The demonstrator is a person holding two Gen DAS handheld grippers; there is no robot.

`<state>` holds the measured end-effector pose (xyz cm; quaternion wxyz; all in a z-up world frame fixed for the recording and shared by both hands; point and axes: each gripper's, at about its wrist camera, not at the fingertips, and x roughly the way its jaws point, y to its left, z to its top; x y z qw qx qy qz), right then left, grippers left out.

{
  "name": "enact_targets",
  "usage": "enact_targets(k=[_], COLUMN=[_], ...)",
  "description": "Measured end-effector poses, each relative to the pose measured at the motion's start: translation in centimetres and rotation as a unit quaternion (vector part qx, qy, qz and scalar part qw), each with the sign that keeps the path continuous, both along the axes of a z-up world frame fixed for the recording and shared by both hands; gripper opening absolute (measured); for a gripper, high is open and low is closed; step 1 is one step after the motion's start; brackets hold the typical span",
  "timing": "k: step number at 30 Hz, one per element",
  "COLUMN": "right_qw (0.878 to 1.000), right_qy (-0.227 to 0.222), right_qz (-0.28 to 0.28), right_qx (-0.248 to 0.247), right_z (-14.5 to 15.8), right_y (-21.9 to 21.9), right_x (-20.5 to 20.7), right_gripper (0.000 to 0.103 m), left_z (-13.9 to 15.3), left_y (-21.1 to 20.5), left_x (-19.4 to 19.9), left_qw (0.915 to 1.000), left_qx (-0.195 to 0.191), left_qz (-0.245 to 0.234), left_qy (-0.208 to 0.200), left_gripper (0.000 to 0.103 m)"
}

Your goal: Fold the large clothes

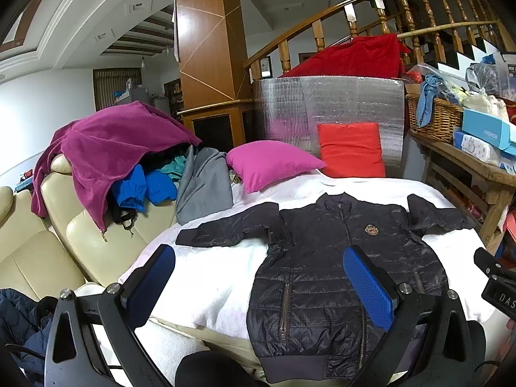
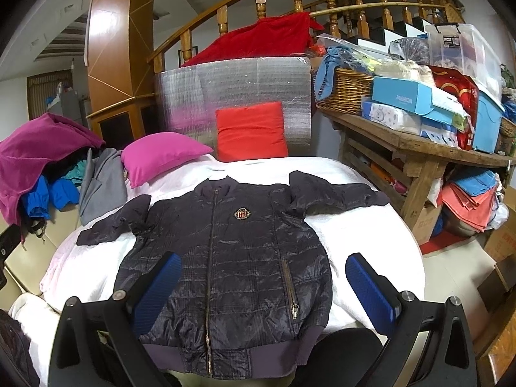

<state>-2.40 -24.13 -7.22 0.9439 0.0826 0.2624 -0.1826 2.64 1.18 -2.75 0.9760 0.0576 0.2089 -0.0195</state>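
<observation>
The left gripper [image 1: 258, 277] and right gripper [image 2: 262, 285] are hovering wide open, holding nothing, at frame bottom over the dark jacket [image 2: 232, 258] lying flat on the white blanket [image 2: 354, 225].

Both wrist cams face jacket [image 1: 325, 277], near.

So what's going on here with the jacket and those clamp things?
A person holds a two-finger gripper in each hand, about to fold clothes. A dark jacket lies flat, zipped, front up, sleeves spread, on a white blanket. The left gripper and right gripper hang open over its lower half, holding nothing. No fold has been made yet. More clothes are piled on the sofa to the left, and two pillows sit beyond the jacket.
</observation>
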Motion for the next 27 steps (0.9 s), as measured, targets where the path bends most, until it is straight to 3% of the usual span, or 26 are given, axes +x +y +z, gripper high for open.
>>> enact_targets(k=[8,14,19,23,27], right_qw=[1.000,1.000,0.999,0.996,0.984], right_qy=[0.013,0.028,0.027,0.015,-0.010], right_qz=[0.001,-0.010,-0.004,-0.011,-0.054], right_qx=[-0.007,0.002,0.035,0.089,0.169], right_z=[-0.4,-1.8,-4.3,-7.6,-11.8], right_y=[-0.9,-3.6,-8.2,-14.9,-24.3], right_x=[3.1,7.3,12.3,16.8,20.3], right_gripper=[0.103,0.103,0.103,0.103,0.103], left_z=[-1.7,-5.0,-10.8,-17.3,-22.2], left_y=[-0.7,-3.2,-6.2,-8.4,-10.2], left_x=[3.0,7.8,14.4,20.6,25.2], left_qw=[0.9996,0.9965,0.9851,0.9653,0.9583], left_qx=[0.002,0.020,0.032,0.023,0.025], left_qz=[0.010,0.000,-0.026,-0.044,-0.035], left_qy=[0.028,0.082,0.167,0.256,0.283], left_gripper=[0.103,0.103,0.103,0.103,0.103])
